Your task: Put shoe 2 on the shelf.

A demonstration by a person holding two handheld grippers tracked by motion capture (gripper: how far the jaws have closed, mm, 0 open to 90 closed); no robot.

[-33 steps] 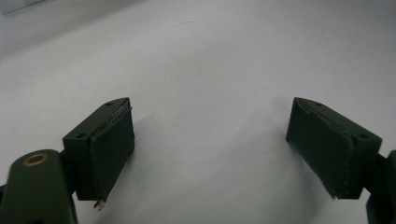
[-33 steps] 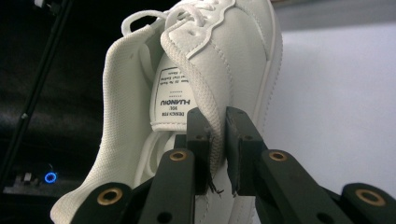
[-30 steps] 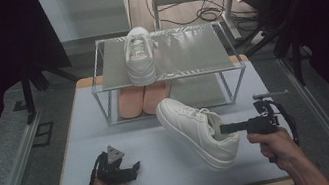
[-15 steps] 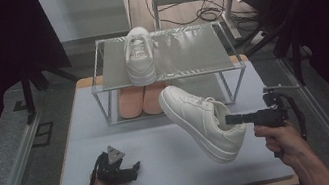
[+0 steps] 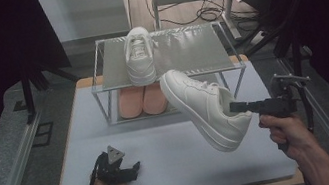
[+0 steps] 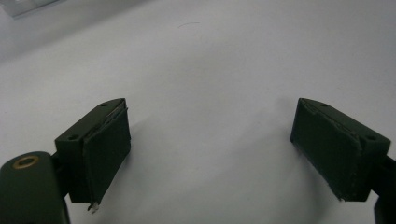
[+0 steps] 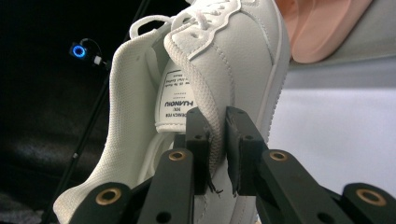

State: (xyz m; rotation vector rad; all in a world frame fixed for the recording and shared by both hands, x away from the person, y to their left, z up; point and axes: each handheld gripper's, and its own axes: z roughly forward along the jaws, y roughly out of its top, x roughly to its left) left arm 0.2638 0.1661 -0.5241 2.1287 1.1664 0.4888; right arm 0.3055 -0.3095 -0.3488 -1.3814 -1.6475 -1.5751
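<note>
A white sneaker point(image 5: 204, 107) hangs tilted above the white table, toe toward the rack, held by its collar in my right gripper point(image 5: 234, 107). Seen from the right gripper view, the black jaws pinch the sneaker's side wall point(image 7: 219, 93) near the heel opening, and the gripper point(image 7: 216, 154) is shut on it. A second white sneaker point(image 5: 139, 56) stands on top of the metal rack point(image 5: 206, 52). My left gripper point(image 5: 132, 171) rests low at the near left of the table; its own view shows the gripper point(image 6: 210, 154) wide open over bare table.
A pair of pink shoes point(image 5: 142, 101) lies under the rack's shelf. Cables and stand legs lie on the floor behind the table point(image 5: 161, 144). Dark stands rise at both sides.
The right gripper has lifted the sneaker off the table and carried it up and slightly toward the rack. The left gripper stays where it was.
</note>
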